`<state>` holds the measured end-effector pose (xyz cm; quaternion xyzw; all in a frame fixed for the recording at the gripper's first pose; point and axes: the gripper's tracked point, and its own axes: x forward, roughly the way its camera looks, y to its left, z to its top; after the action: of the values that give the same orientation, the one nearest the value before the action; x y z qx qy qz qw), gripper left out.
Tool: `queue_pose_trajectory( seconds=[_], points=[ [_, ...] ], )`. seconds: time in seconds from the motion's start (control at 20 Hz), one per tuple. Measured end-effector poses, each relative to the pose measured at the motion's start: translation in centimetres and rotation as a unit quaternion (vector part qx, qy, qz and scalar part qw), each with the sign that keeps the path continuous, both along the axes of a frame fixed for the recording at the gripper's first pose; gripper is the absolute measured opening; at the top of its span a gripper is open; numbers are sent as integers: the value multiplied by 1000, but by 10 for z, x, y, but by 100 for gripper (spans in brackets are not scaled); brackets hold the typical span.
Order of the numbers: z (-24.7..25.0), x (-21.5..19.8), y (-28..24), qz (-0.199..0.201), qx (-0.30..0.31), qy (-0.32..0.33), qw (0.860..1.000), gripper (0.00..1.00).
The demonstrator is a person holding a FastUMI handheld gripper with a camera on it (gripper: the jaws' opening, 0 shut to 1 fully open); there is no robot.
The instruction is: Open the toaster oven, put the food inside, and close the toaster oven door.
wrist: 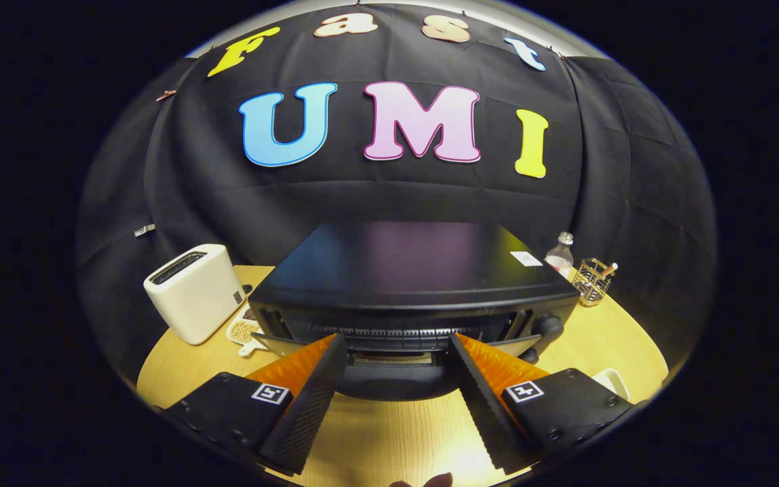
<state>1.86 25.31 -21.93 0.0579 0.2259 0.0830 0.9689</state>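
Black toaster oven (pixel 406 270) at the middle of the round wooden table (pixel 619 338), seen from above its glossy top, front face toward the gripper. Door (pixel 389 379) tipped outward and partly down, its dark rounded edge between the two fingers; how far down, hard to tell from this angle. Vent slots along the front just above it, a knob (pixel 552 326) at the right end of the front. White sticker (pixel 526 258) on the oven's top, far right corner.

Gripper (pixel 397 345) spread wide, holding nothing, orange-and-black fingers (pixel 308 399) reaching to either side of the door's top edge, tips near the oven front; contact not clear.

Left of the oven, a white slot toaster (pixel 193 291), upright, close beside it. Just near of that, a small white dish (pixel 244 331) with pale bits of food, tucked between toaster and oven. Far right, a clear plastic bottle (pixel 560 253) and a wire basket (pixel 592 281), side by side at the table's edge. Near right, a white object (pixel 612 382) partly hidden behind the right finger.
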Motion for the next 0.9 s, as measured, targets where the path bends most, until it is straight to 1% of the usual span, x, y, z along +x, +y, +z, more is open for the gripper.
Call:
queue_pose_trajectory(
  seconds=[0.1, 0.3, 0.45, 0.6, 0.75, 0.9],
  points=[
    [-11, -22, -2, 1, 3, 13, 1000, 100],
    [-47, -58, -2, 16, -33, 59, 998, 99],
    [-80, -78, -1, 28, -39, 105, 993, 99],
    [-107, -92, -8, 38, -61, 138, 988, 99],
    [-120, -107, -13, 51, -63, 160, 984, 99],
    [-119, -115, -18, 63, -57, 163, 983, 99]
  ],
)
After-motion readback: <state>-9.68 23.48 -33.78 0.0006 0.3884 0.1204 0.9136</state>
